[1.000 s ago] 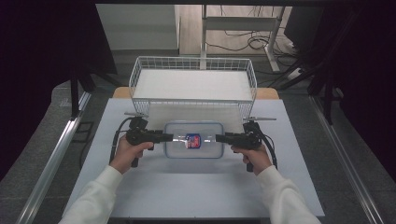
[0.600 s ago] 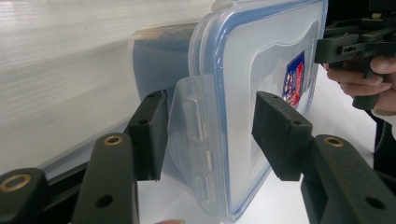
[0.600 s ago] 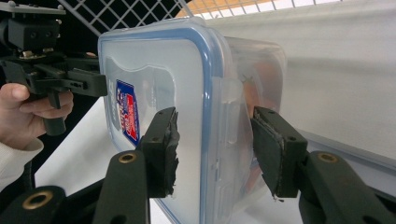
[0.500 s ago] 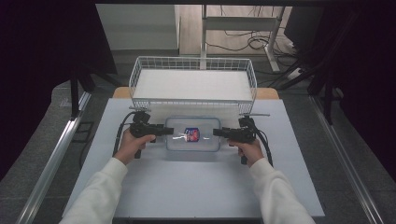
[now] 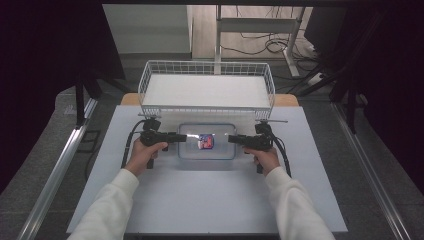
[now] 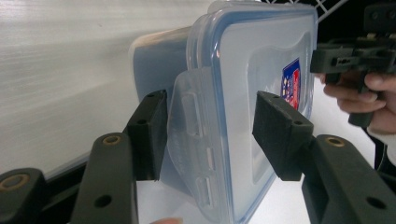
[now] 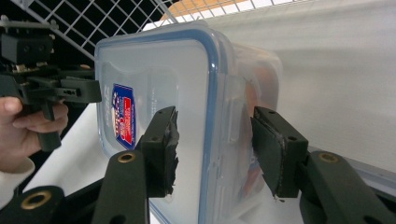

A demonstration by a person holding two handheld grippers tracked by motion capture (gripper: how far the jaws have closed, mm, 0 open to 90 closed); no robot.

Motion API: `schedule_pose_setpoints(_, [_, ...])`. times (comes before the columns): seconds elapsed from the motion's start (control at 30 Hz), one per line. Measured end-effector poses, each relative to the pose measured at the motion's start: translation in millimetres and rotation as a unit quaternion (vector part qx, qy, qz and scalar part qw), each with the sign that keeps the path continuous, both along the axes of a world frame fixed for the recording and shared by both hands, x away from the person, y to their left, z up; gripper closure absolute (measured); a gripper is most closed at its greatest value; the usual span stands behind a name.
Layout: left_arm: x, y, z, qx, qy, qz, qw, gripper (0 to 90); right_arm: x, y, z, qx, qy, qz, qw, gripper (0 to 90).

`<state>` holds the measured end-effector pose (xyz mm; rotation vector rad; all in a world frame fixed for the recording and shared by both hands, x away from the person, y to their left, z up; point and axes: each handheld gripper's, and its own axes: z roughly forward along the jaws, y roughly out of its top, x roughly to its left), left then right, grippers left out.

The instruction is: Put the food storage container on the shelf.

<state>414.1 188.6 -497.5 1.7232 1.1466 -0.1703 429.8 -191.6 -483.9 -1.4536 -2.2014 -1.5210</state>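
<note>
Translucent plastic, faintly frosted, is forming the rectangular container [image 5: 206,141] that is lying on the matte white table [image 5: 210,200], just in front of the white wire basket [image 5: 206,85]. Its lid [image 6: 261,93] is showing a blue seal line around rounded corners and a small red-and-blue sticker [image 5: 206,141] near the middle.

The left gripper [image 5: 181,137] is reaching in at the container's left end. In the left gripper view its black, foam-faced jaws are standing apart on either side of the hinged lid flap [image 6: 191,140], one pad close against the flap, the other clear of the lid surface, so nothing is being squeezed.

The right gripper [image 5: 232,139] is meeting the opposite end. In the right gripper view its jaws are straddling the rim and latch [image 7: 231,116] there, also spread, with worn rubbery pads [image 7: 166,149] near the plastic; whether they are touching it I cannot tell.

Both hands are wearing pale sleeves [image 5: 295,205], and black cables [image 5: 131,142] are trailing from the grippers.
</note>
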Motion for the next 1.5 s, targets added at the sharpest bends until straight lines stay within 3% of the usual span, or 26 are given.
schedule_pose_setpoints(0.3, [7.6, -1.0, -8.5, -0.021, 0.005, 0.029, 0.9993, 44.3, 3.6, 0.3, -6.3, 0.021, 0.021, -0.040, 0.9988, 50.3])
schedule_pose_setpoints(0.57, [11.0, -2.2, -13.7, -0.032, 0.012, 0.047, 0.9983, 42.9, 4.2, 4.2, -9.5, 0.014, 0.009, -0.072, 0.9973, 49.9])
schedule_pose_setpoints(0.67, [9.8, -3.6, -13.0, -0.028, 0.007, 0.044, 0.9986, 41.9, 3.3, 5.2, -8.9, 0.013, 0.004, -0.076, 0.9970, 50.5])
schedule_pose_setpoints(0.77, [5.9, -4.8, -9.4, 0.000, -0.008, 0.053, 0.9986, 37.5, -0.4, 7.1, -7.3, 0.006, -0.002, -0.085, 0.9964, 44.8])
schedule_pose_setpoints(0.83, [-0.3, -6.6, -4.0, -0.001, -0.015, 0.073, 0.9972, 32.2, -6.3, 6.8, -3.9, -0.005, -0.020, -0.098, 0.9949, 44.5])
schedule_pose_setpoints(0.9, [-8.1, -4.5, 2.4, 0.022, -0.039, 0.082, 0.9956, 28.7, -13.0, 4.3, 1.7, -0.010, -0.033, -0.099, 0.9945, 43.8])
schedule_pose_setpoints(0.97, [-20.2, -4.2, 9.7, 0.036, -0.056, 0.079, 0.9947, 27.9, -20.1, 0.7, 8.3, -0.026, -0.049, -0.094, 0.9940, 43.0])
schedule_pose_setpoints(1.07, [-40.0, -5.7, 18.0, 0.075, -0.086, 0.058, 0.9918, 27.1, -35.1, -7.7, 17.6, -0.041, -0.082, -0.079, 0.9926, 43.0])
schedule_pose_setpoints(1.13, [-53.1, -6.9, 21.3, 0.090, -0.094, 0.047, 0.9904, 26.8, -44.9, -11.2, 22.0, -0.058, -0.097, -0.065, 0.9914, 43.1])
schedule_pose_setpoints(1.2, [-67.8, -8.1, 22.8, 0.102, -0.095, 0.039, 0.9894, 26.8, -58.5, -14.7, 25.6, -0.082, -0.122, -0.044, 0.9881, 43.0])
schedule_pose_setpoints(1.37, [-101.8, -7.7, 18.9, 0.105, -0.093, 0.018, 0.9900, 26.8, -87.0, -19.2, 27.4, -0.131, -0.164, 0.003, 0.9778, 43.0])
schedule_pose_setpoints(1.5, [-123.7, -4.5, 12.1, 0.113, -0.086, 0.009, 0.9898, 26.7, -104.7, -19.5, 24.7, -0.141, -0.172, 0.025, 0.9747, 44.6])
